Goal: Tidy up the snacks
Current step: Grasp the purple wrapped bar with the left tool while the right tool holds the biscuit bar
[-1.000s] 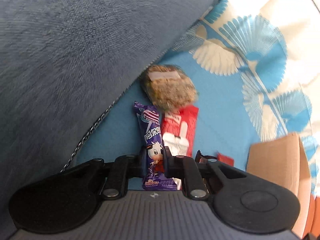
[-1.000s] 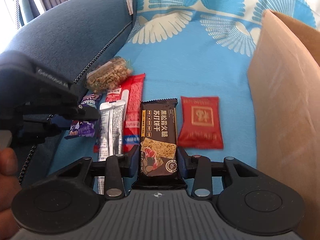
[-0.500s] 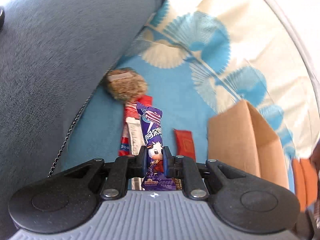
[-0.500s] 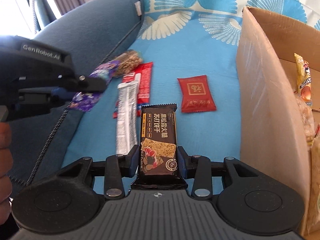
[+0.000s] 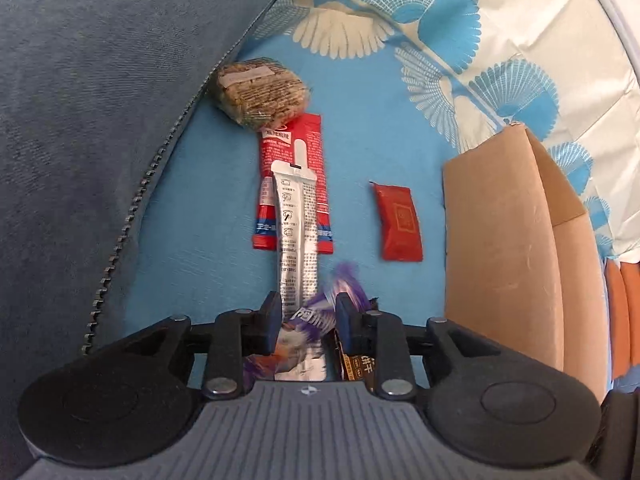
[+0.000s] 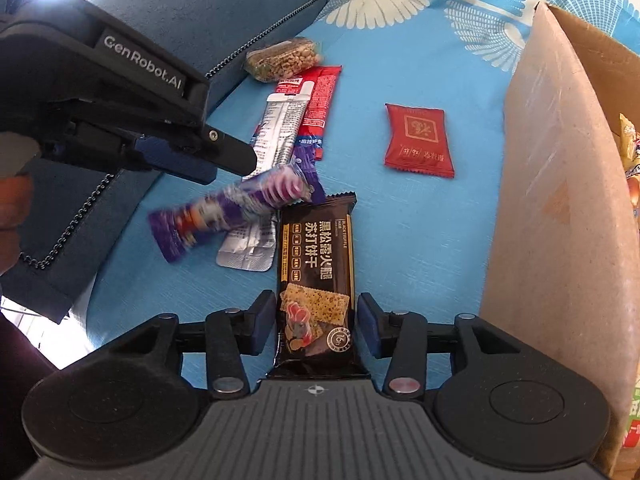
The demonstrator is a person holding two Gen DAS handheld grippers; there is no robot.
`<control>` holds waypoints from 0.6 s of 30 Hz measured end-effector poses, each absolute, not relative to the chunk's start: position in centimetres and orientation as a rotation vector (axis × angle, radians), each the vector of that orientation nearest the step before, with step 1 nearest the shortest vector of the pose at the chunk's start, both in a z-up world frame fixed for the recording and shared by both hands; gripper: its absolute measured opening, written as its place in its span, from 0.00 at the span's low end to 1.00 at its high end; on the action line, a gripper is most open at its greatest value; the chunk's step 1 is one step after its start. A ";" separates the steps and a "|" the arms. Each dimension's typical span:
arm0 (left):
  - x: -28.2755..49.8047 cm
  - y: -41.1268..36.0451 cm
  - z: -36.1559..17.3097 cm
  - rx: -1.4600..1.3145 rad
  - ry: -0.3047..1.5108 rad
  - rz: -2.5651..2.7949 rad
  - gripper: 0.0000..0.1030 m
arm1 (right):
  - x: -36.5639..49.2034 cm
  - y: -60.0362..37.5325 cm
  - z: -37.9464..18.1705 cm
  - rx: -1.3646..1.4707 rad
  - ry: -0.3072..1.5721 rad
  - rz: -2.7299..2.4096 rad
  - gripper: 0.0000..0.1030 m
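Note:
My left gripper [image 5: 308, 316] is open; the purple milk-candy bar [image 5: 320, 320] is blurred and dropping out from between its jaws. In the right wrist view the purple bar [image 6: 236, 208] falls below the left gripper [image 6: 224, 156], over a silver sachet [image 6: 276, 132]. My right gripper [image 6: 312, 320] is open, its pads apart from the black cracker packet [image 6: 316, 268] lying between them. A silver sachet [image 5: 296, 236] on a red packet [image 5: 292, 152], a small red packet [image 5: 398, 222] and a grain bar [image 5: 260, 92] lie on the blue cloth.
An open cardboard box [image 5: 508, 240] stands at the right, with snacks inside [image 6: 630, 148] in the right wrist view. A dark blue sofa cushion [image 5: 92, 100] rises along the left. The blue fan-patterned cloth [image 5: 380, 92] covers the seat.
The left gripper opened and let go of the purple bar, which is falling. The right gripper opened and released the black cracker packet. Both grippers have pulled back and up.

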State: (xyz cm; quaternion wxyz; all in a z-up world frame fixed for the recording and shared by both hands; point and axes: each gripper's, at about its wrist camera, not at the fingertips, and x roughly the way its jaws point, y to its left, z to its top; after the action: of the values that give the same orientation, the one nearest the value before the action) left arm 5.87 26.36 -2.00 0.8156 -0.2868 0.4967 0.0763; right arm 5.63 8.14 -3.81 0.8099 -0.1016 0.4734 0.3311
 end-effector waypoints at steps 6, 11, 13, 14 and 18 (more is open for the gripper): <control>7.1 24.5 -2.2 -0.497 1.101 0.141 0.39 | 6.0 8.7 -4.3 -0.218 1.010 0.691 0.51; 7.4 24.1 -2.5 -0.471 1.111 0.120 0.39 | 6.3 8.7 -4.4 -0.208 1.008 0.680 0.53; 7.5 24.0 -2.6 -0.467 1.107 0.118 0.39 | 6.4 8.7 -4.4 -0.205 1.007 0.676 0.54; 7.5 23.9 -2.5 -0.466 1.103 0.117 0.39 | 6.4 8.7 -4.5 -0.205 1.007 0.675 0.54; 7.6 23.7 -2.6 -0.462 1.101 0.111 0.38 | 6.3 8.9 -4.6 -0.214 1.001 0.674 0.54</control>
State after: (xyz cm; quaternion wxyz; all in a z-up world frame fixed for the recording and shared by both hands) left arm 7.61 23.69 -2.64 0.8256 -0.2176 0.5180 0.0521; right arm 6.30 8.86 -4.56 0.8181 -0.1002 0.4697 0.3164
